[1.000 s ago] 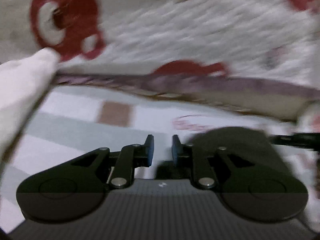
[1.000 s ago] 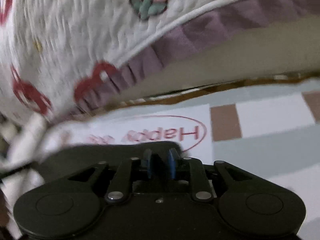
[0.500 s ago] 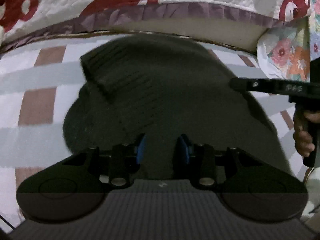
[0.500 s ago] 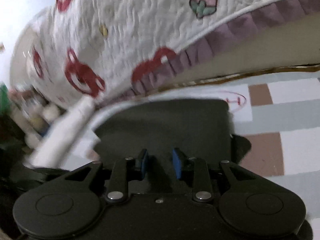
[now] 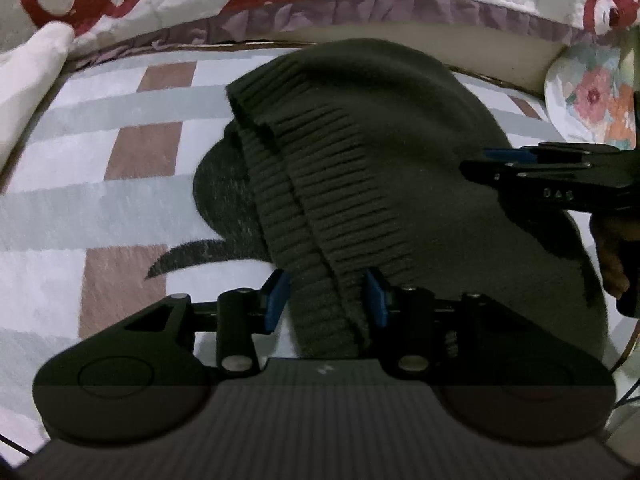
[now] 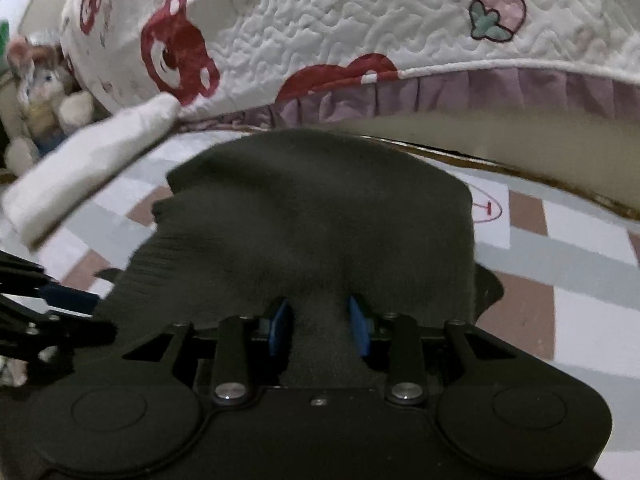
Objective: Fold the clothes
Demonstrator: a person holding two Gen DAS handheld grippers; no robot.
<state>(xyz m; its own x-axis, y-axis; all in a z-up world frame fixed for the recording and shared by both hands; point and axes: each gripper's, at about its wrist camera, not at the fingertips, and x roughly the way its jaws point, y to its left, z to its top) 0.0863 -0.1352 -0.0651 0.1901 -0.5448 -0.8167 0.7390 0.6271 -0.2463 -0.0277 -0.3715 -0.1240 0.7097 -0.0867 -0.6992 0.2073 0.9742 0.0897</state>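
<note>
A dark olive knit sweater (image 5: 380,140) with a ribbed hem hangs spread between my two grippers, just above a checked mat (image 5: 100,200), and casts a shadow on it. My left gripper (image 5: 326,300) is shut on the bunched ribbed hem, which fills the gap between the blue pads. My right gripper (image 6: 318,328) is shut on a gathered fold of the sweater (image 6: 312,208) along its other edge. In the left wrist view the right gripper (image 5: 540,176) shows at the right with a hand (image 5: 612,252) on it.
A quilted bed cover (image 6: 360,20) with red bears and a purple frill rises right behind the mat (image 6: 560,264). A white cloth (image 6: 92,160) lies at the left. A plush toy (image 6: 40,92) sits far left, a floral cushion (image 5: 592,96) at the right.
Both grippers swung from the blurred bed edge onto the sweater. Their fingers stand wider, now with thick cloth between them, and the ribbed hem has come closer to the left camera.
</note>
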